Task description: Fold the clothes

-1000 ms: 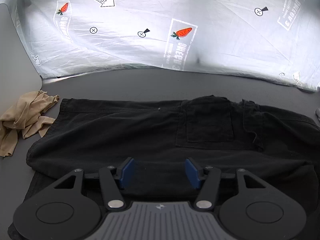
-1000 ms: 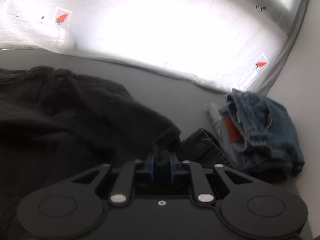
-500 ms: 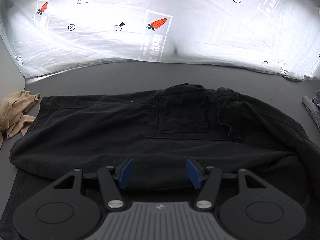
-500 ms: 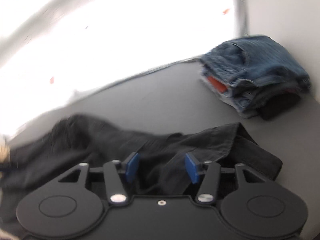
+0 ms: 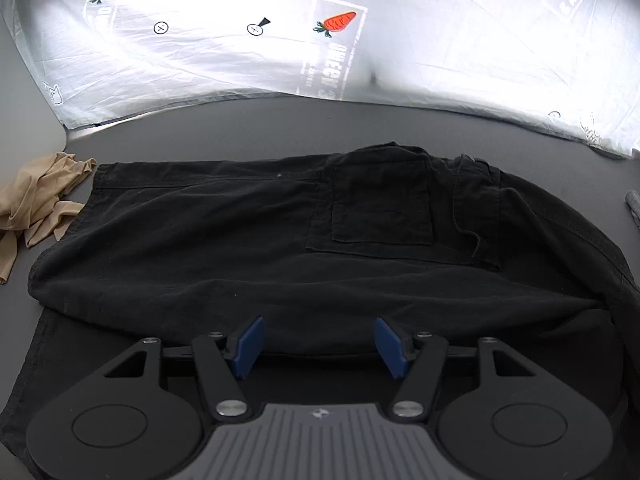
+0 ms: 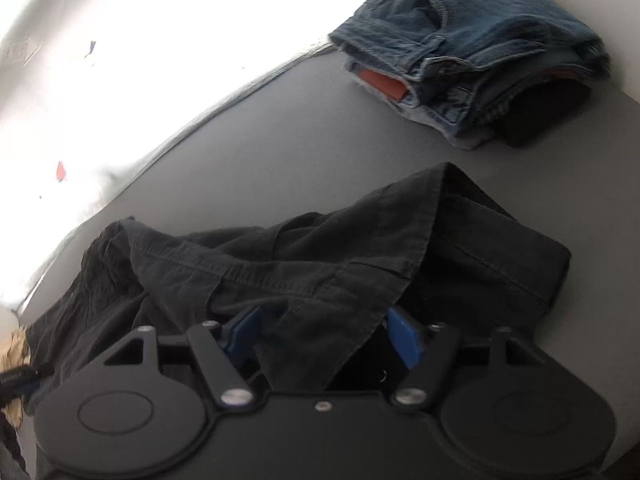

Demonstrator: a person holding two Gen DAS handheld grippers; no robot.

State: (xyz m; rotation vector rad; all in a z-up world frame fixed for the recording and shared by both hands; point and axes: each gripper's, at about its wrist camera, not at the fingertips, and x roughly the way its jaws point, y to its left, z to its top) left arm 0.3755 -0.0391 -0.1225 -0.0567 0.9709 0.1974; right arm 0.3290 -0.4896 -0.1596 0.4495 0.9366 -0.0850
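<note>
Each claw, the left claw (image 5: 319,343) and the right claw (image 6: 323,335), has matte black arms with round discs, silver screws and blue pads (image 5: 249,345). The left body has a grey ribbed plate.

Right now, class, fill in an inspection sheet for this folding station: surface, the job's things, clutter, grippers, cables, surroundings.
Surface: dark grey table, matte, bare at the back.
Job's things: black shorts lie spread flat, patch pocket facing up; their right end is bunched and partly raised.
Clutter: crumpled beige garment beside the shorts' left end; folded blue jeans stack at the far right, apart from the shorts.
Grippers: left gripper open over the shorts' near edge; right gripper open, black cloth lying between its jaws.
Cables: nothing seen.
Surroundings: white printed sheet with carrot logos behind the table.
</note>
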